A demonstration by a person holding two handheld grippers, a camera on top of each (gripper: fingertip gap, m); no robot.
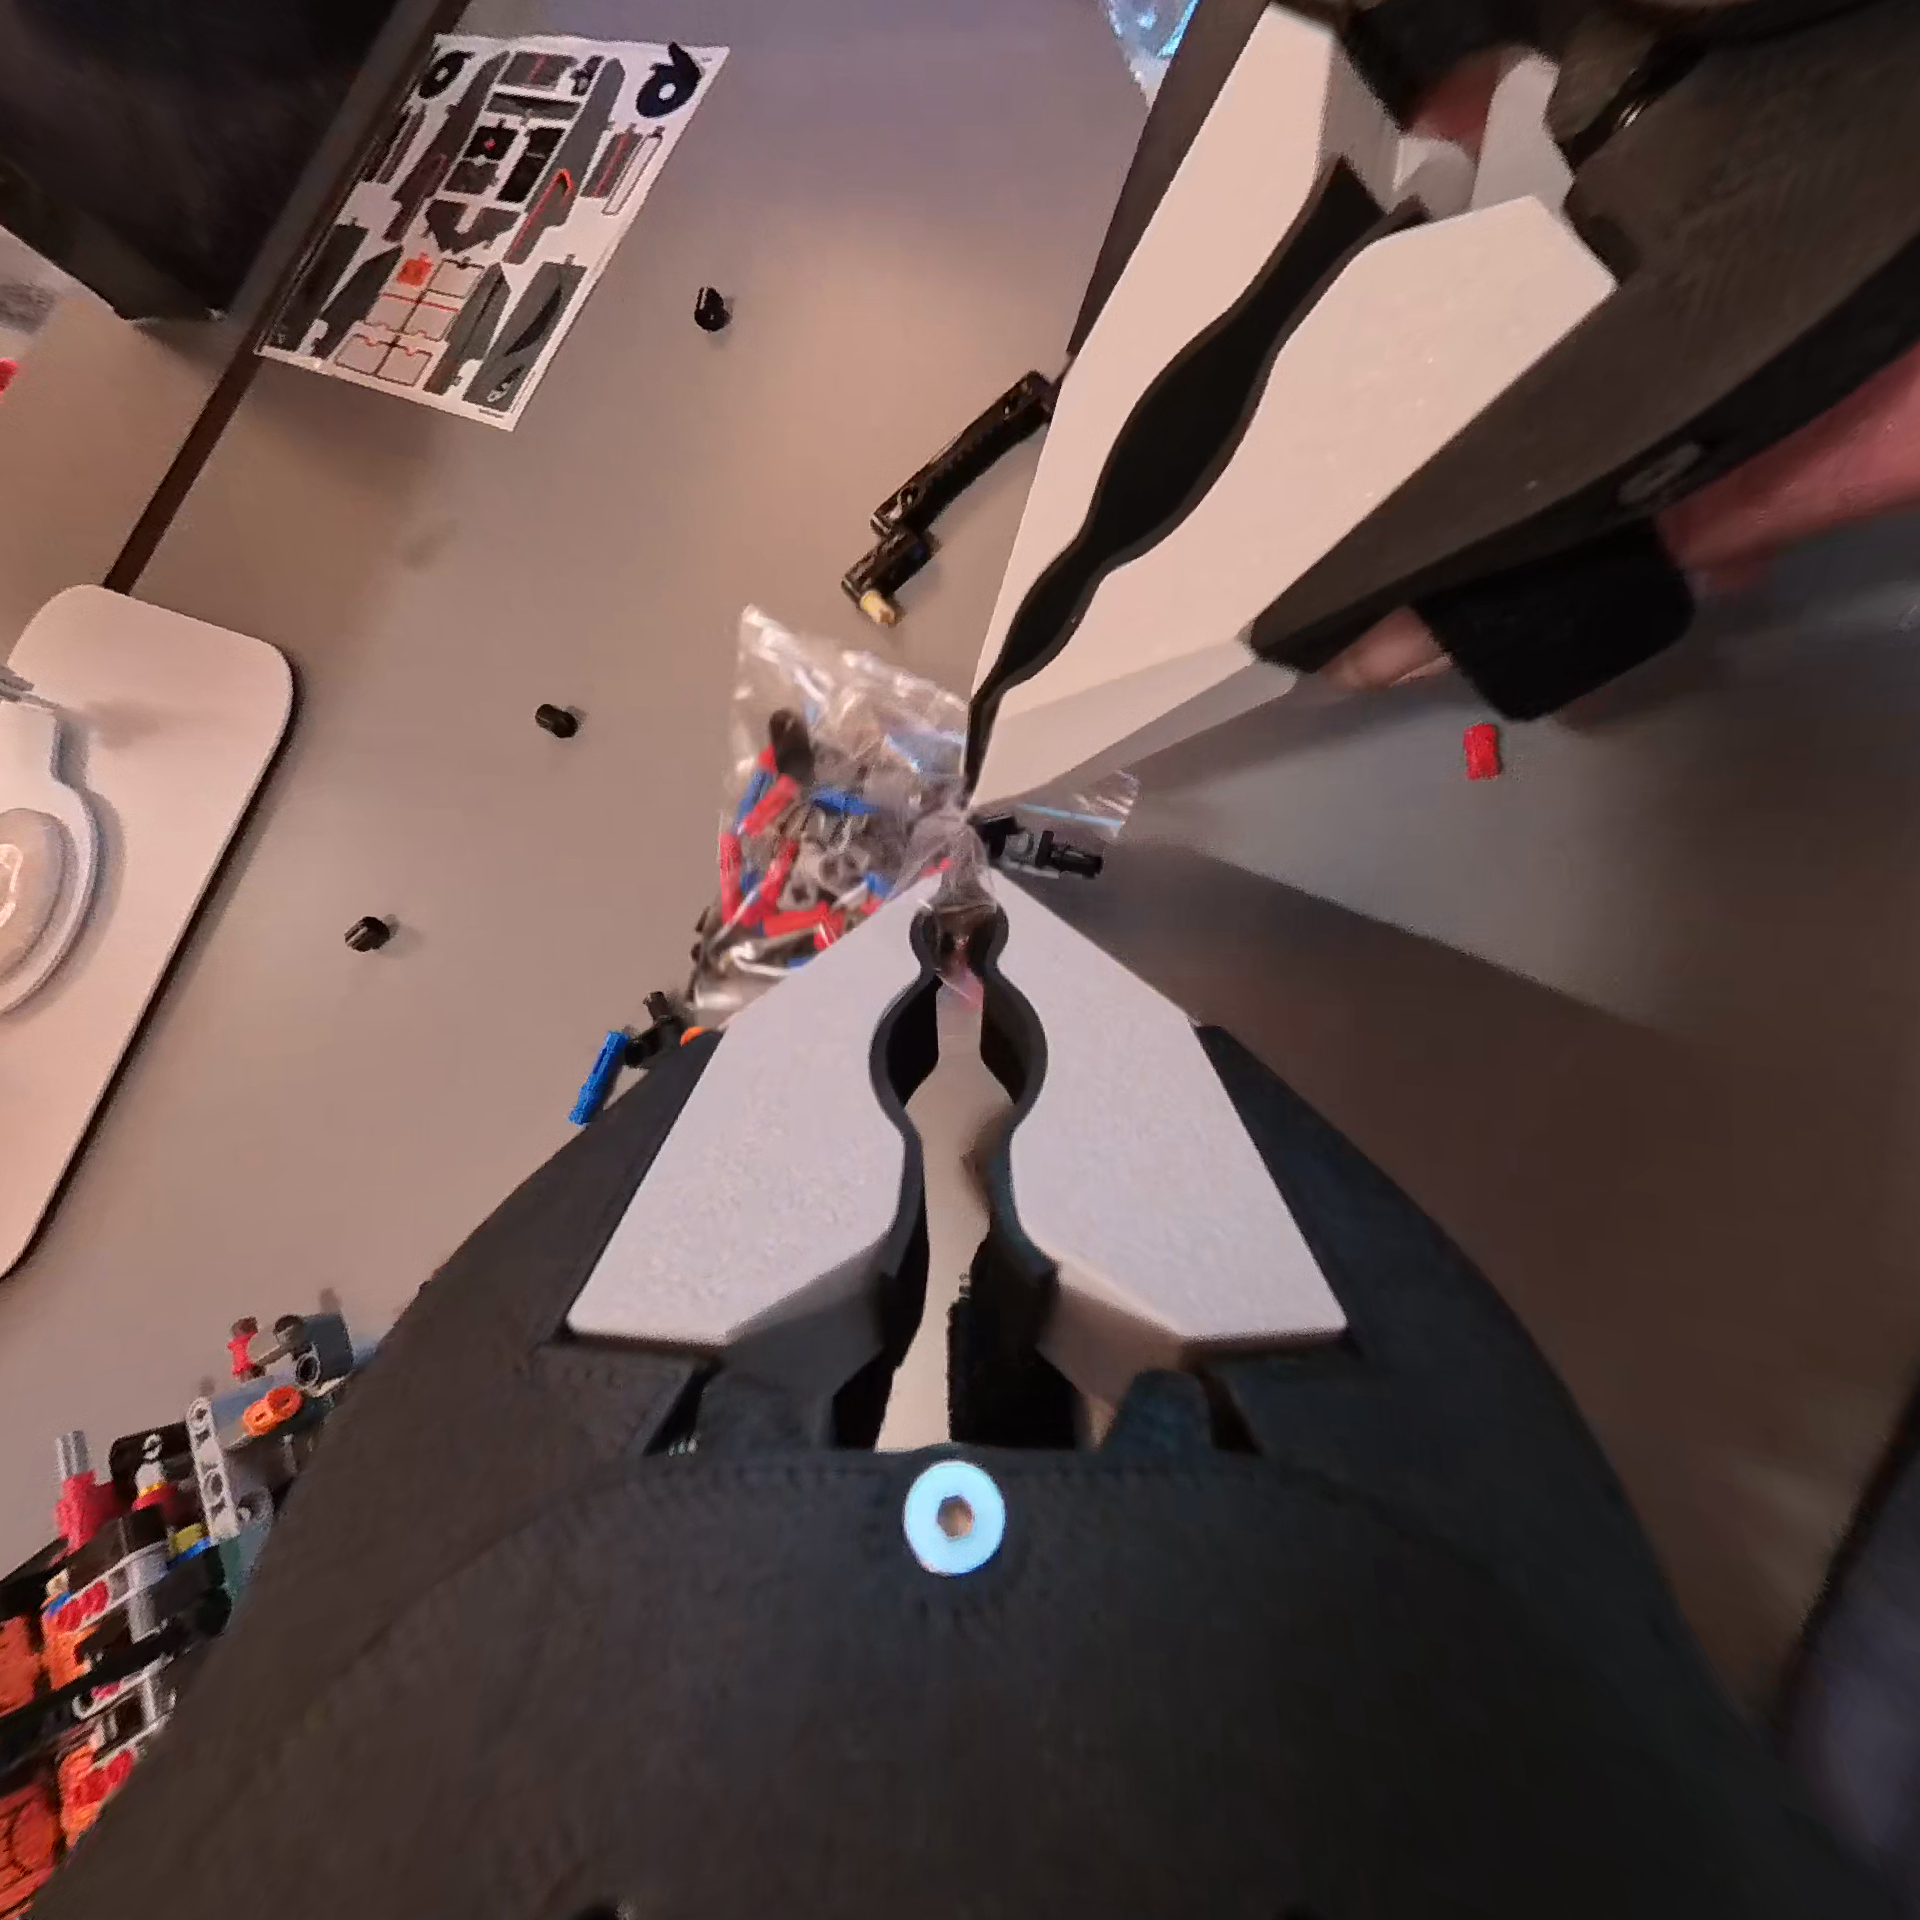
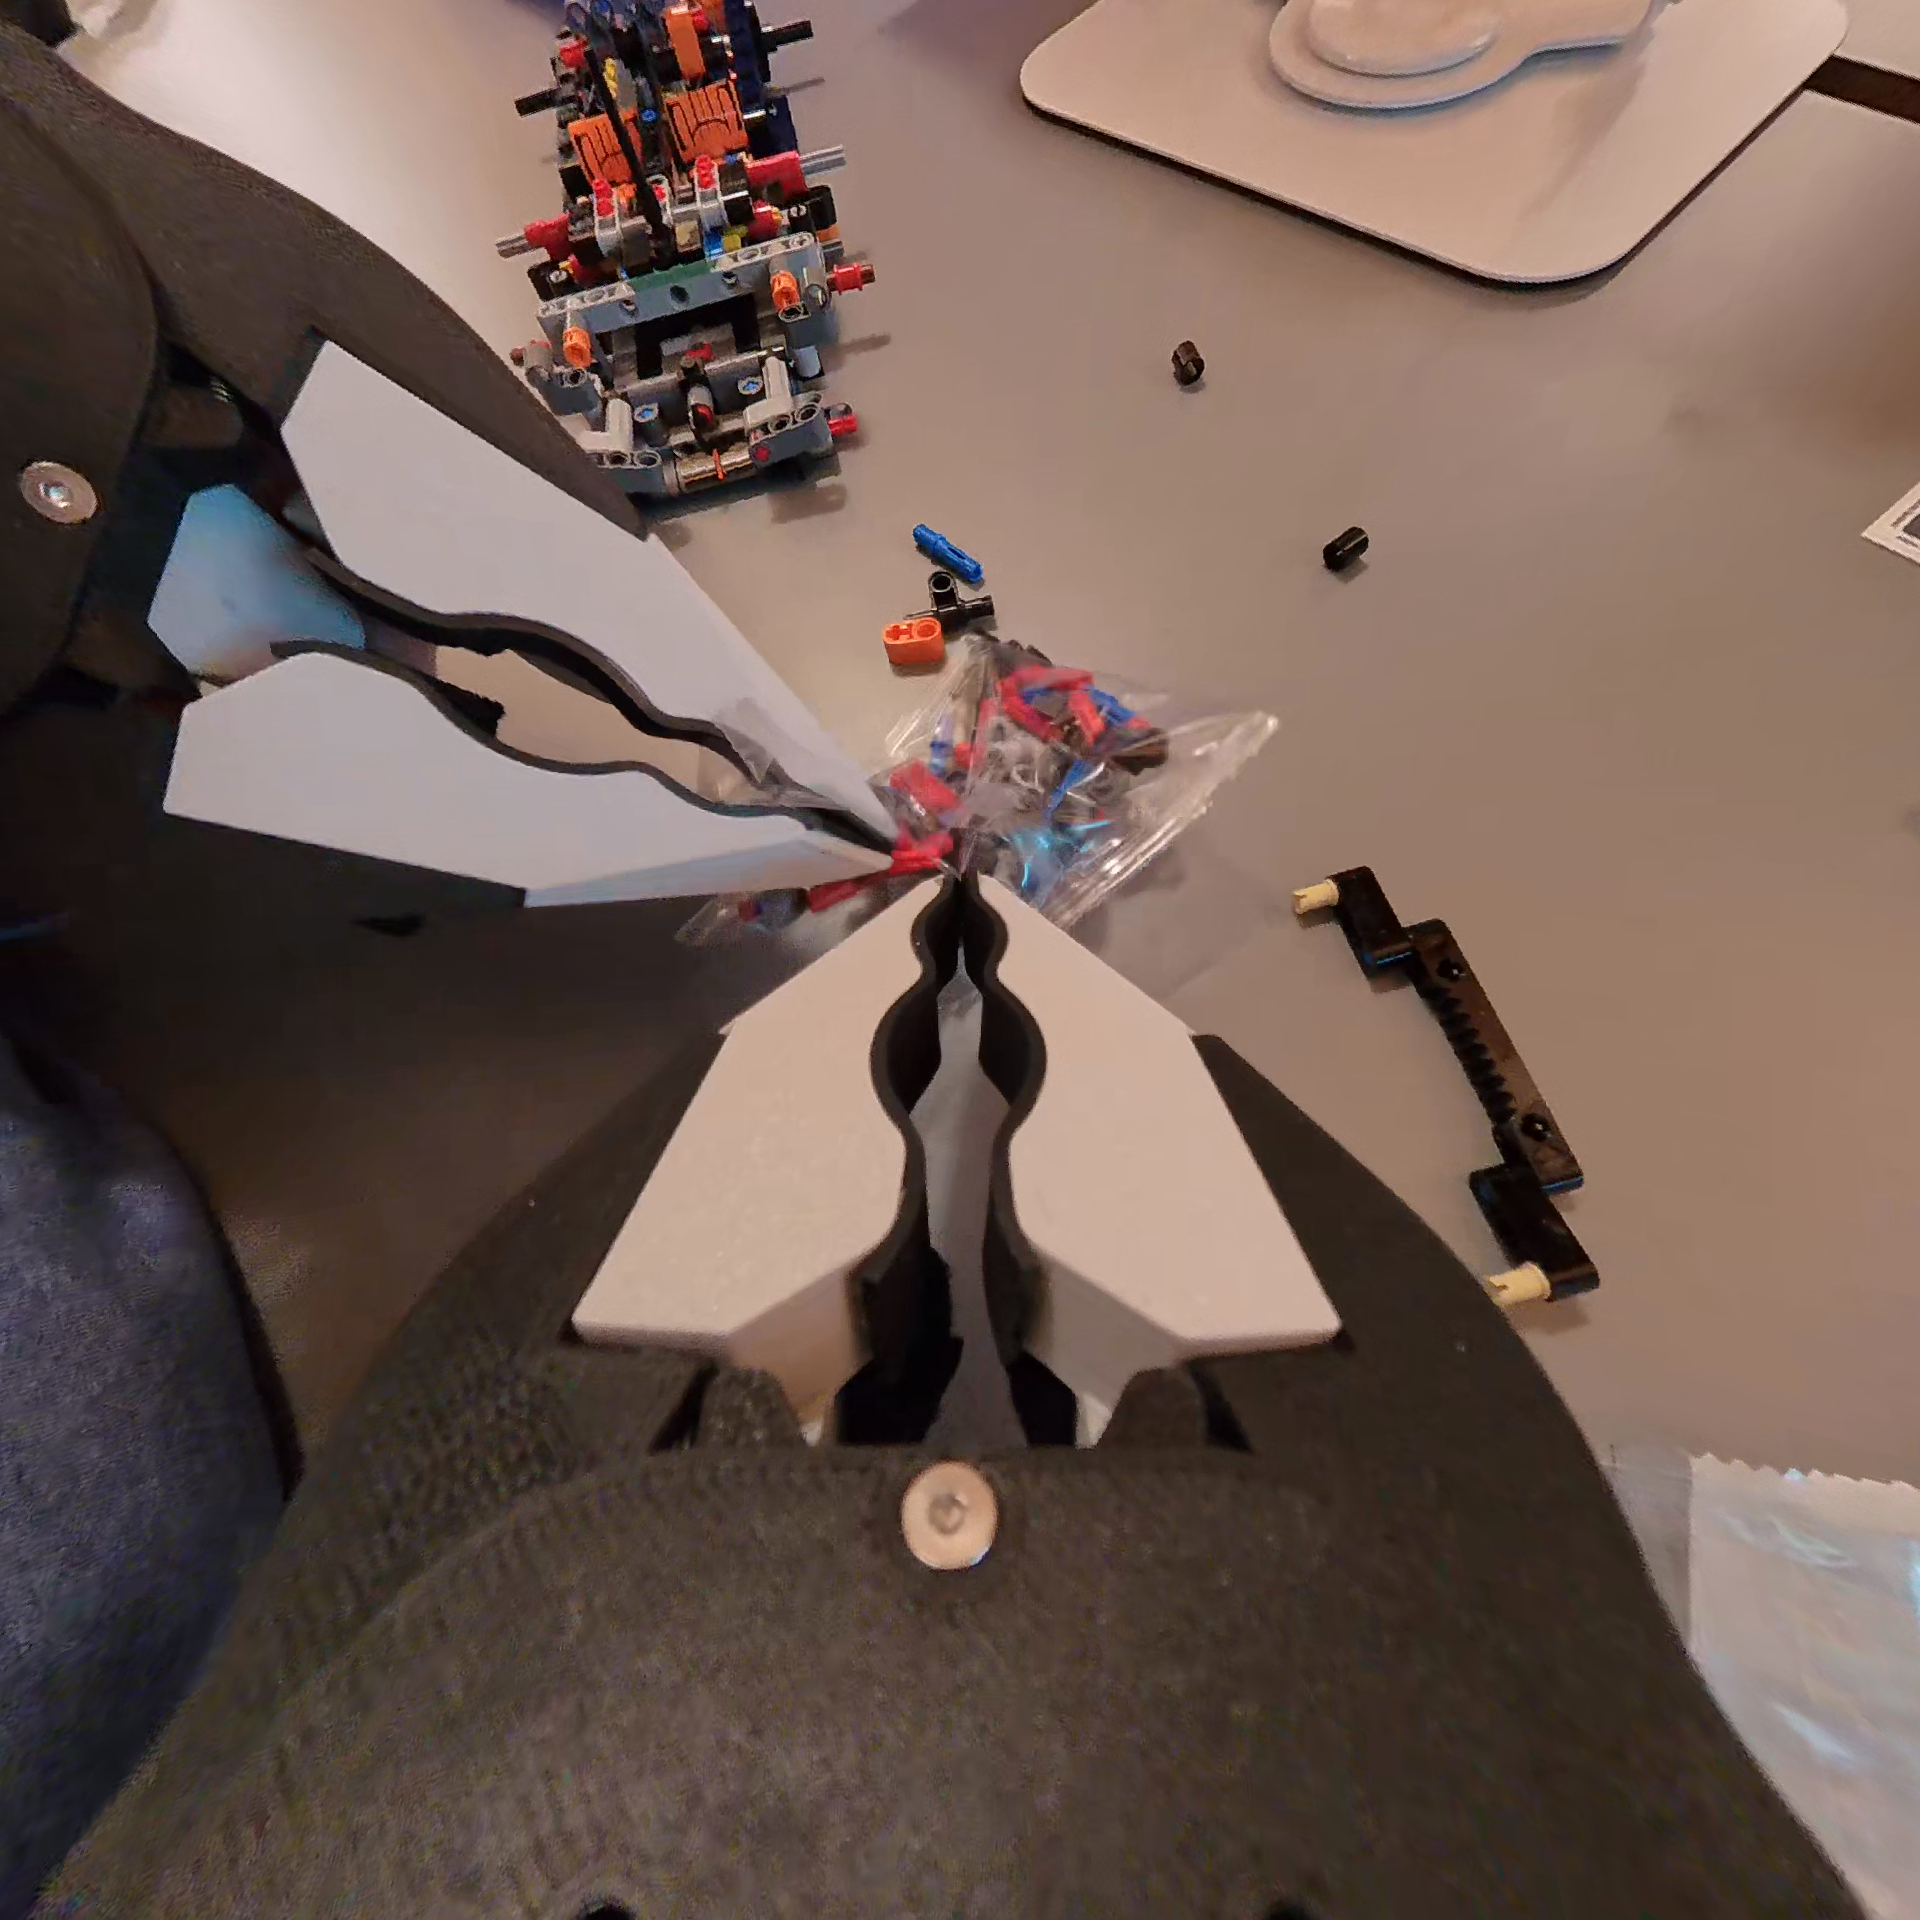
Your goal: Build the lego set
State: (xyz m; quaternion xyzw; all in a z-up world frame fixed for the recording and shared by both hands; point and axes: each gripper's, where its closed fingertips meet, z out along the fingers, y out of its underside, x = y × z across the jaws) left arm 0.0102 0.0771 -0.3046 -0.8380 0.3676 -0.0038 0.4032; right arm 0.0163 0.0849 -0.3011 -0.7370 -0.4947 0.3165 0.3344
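A clear plastic bag (image 1: 821, 821) of small red, blue, grey and black Lego pins lies on the grey table; it also shows in the right wrist view (image 2: 1049, 769). My left gripper (image 1: 958, 920) is shut on the bag's near edge. My right gripper (image 2: 958, 883) is shut on the same edge right beside it. Each gripper shows in the other's view, the right one (image 1: 971, 790) coming from the upper right, the left one (image 2: 883, 842) from the left. The part-built model (image 2: 686, 260) stands at the far side; a corner of it shows in the left wrist view (image 1: 114, 1538).
A black toothed rack with tan pins (image 2: 1455, 1081) lies to the right, also in the left wrist view (image 1: 956, 468). Loose black bushes (image 2: 1345, 548), a blue pin (image 2: 945, 551) and an orange connector (image 2: 914, 639) lie nearby. A sticker sheet (image 1: 488, 218), a white pad (image 2: 1455, 135), a red piece (image 1: 1481, 750). Both grippers' tips are close together, under 4 cm apart. My left tips are roughly 20 centimeters from the part-built model (image 2: 686, 260). It is also in sight in the left wrist view (image 1: 215, 1588).
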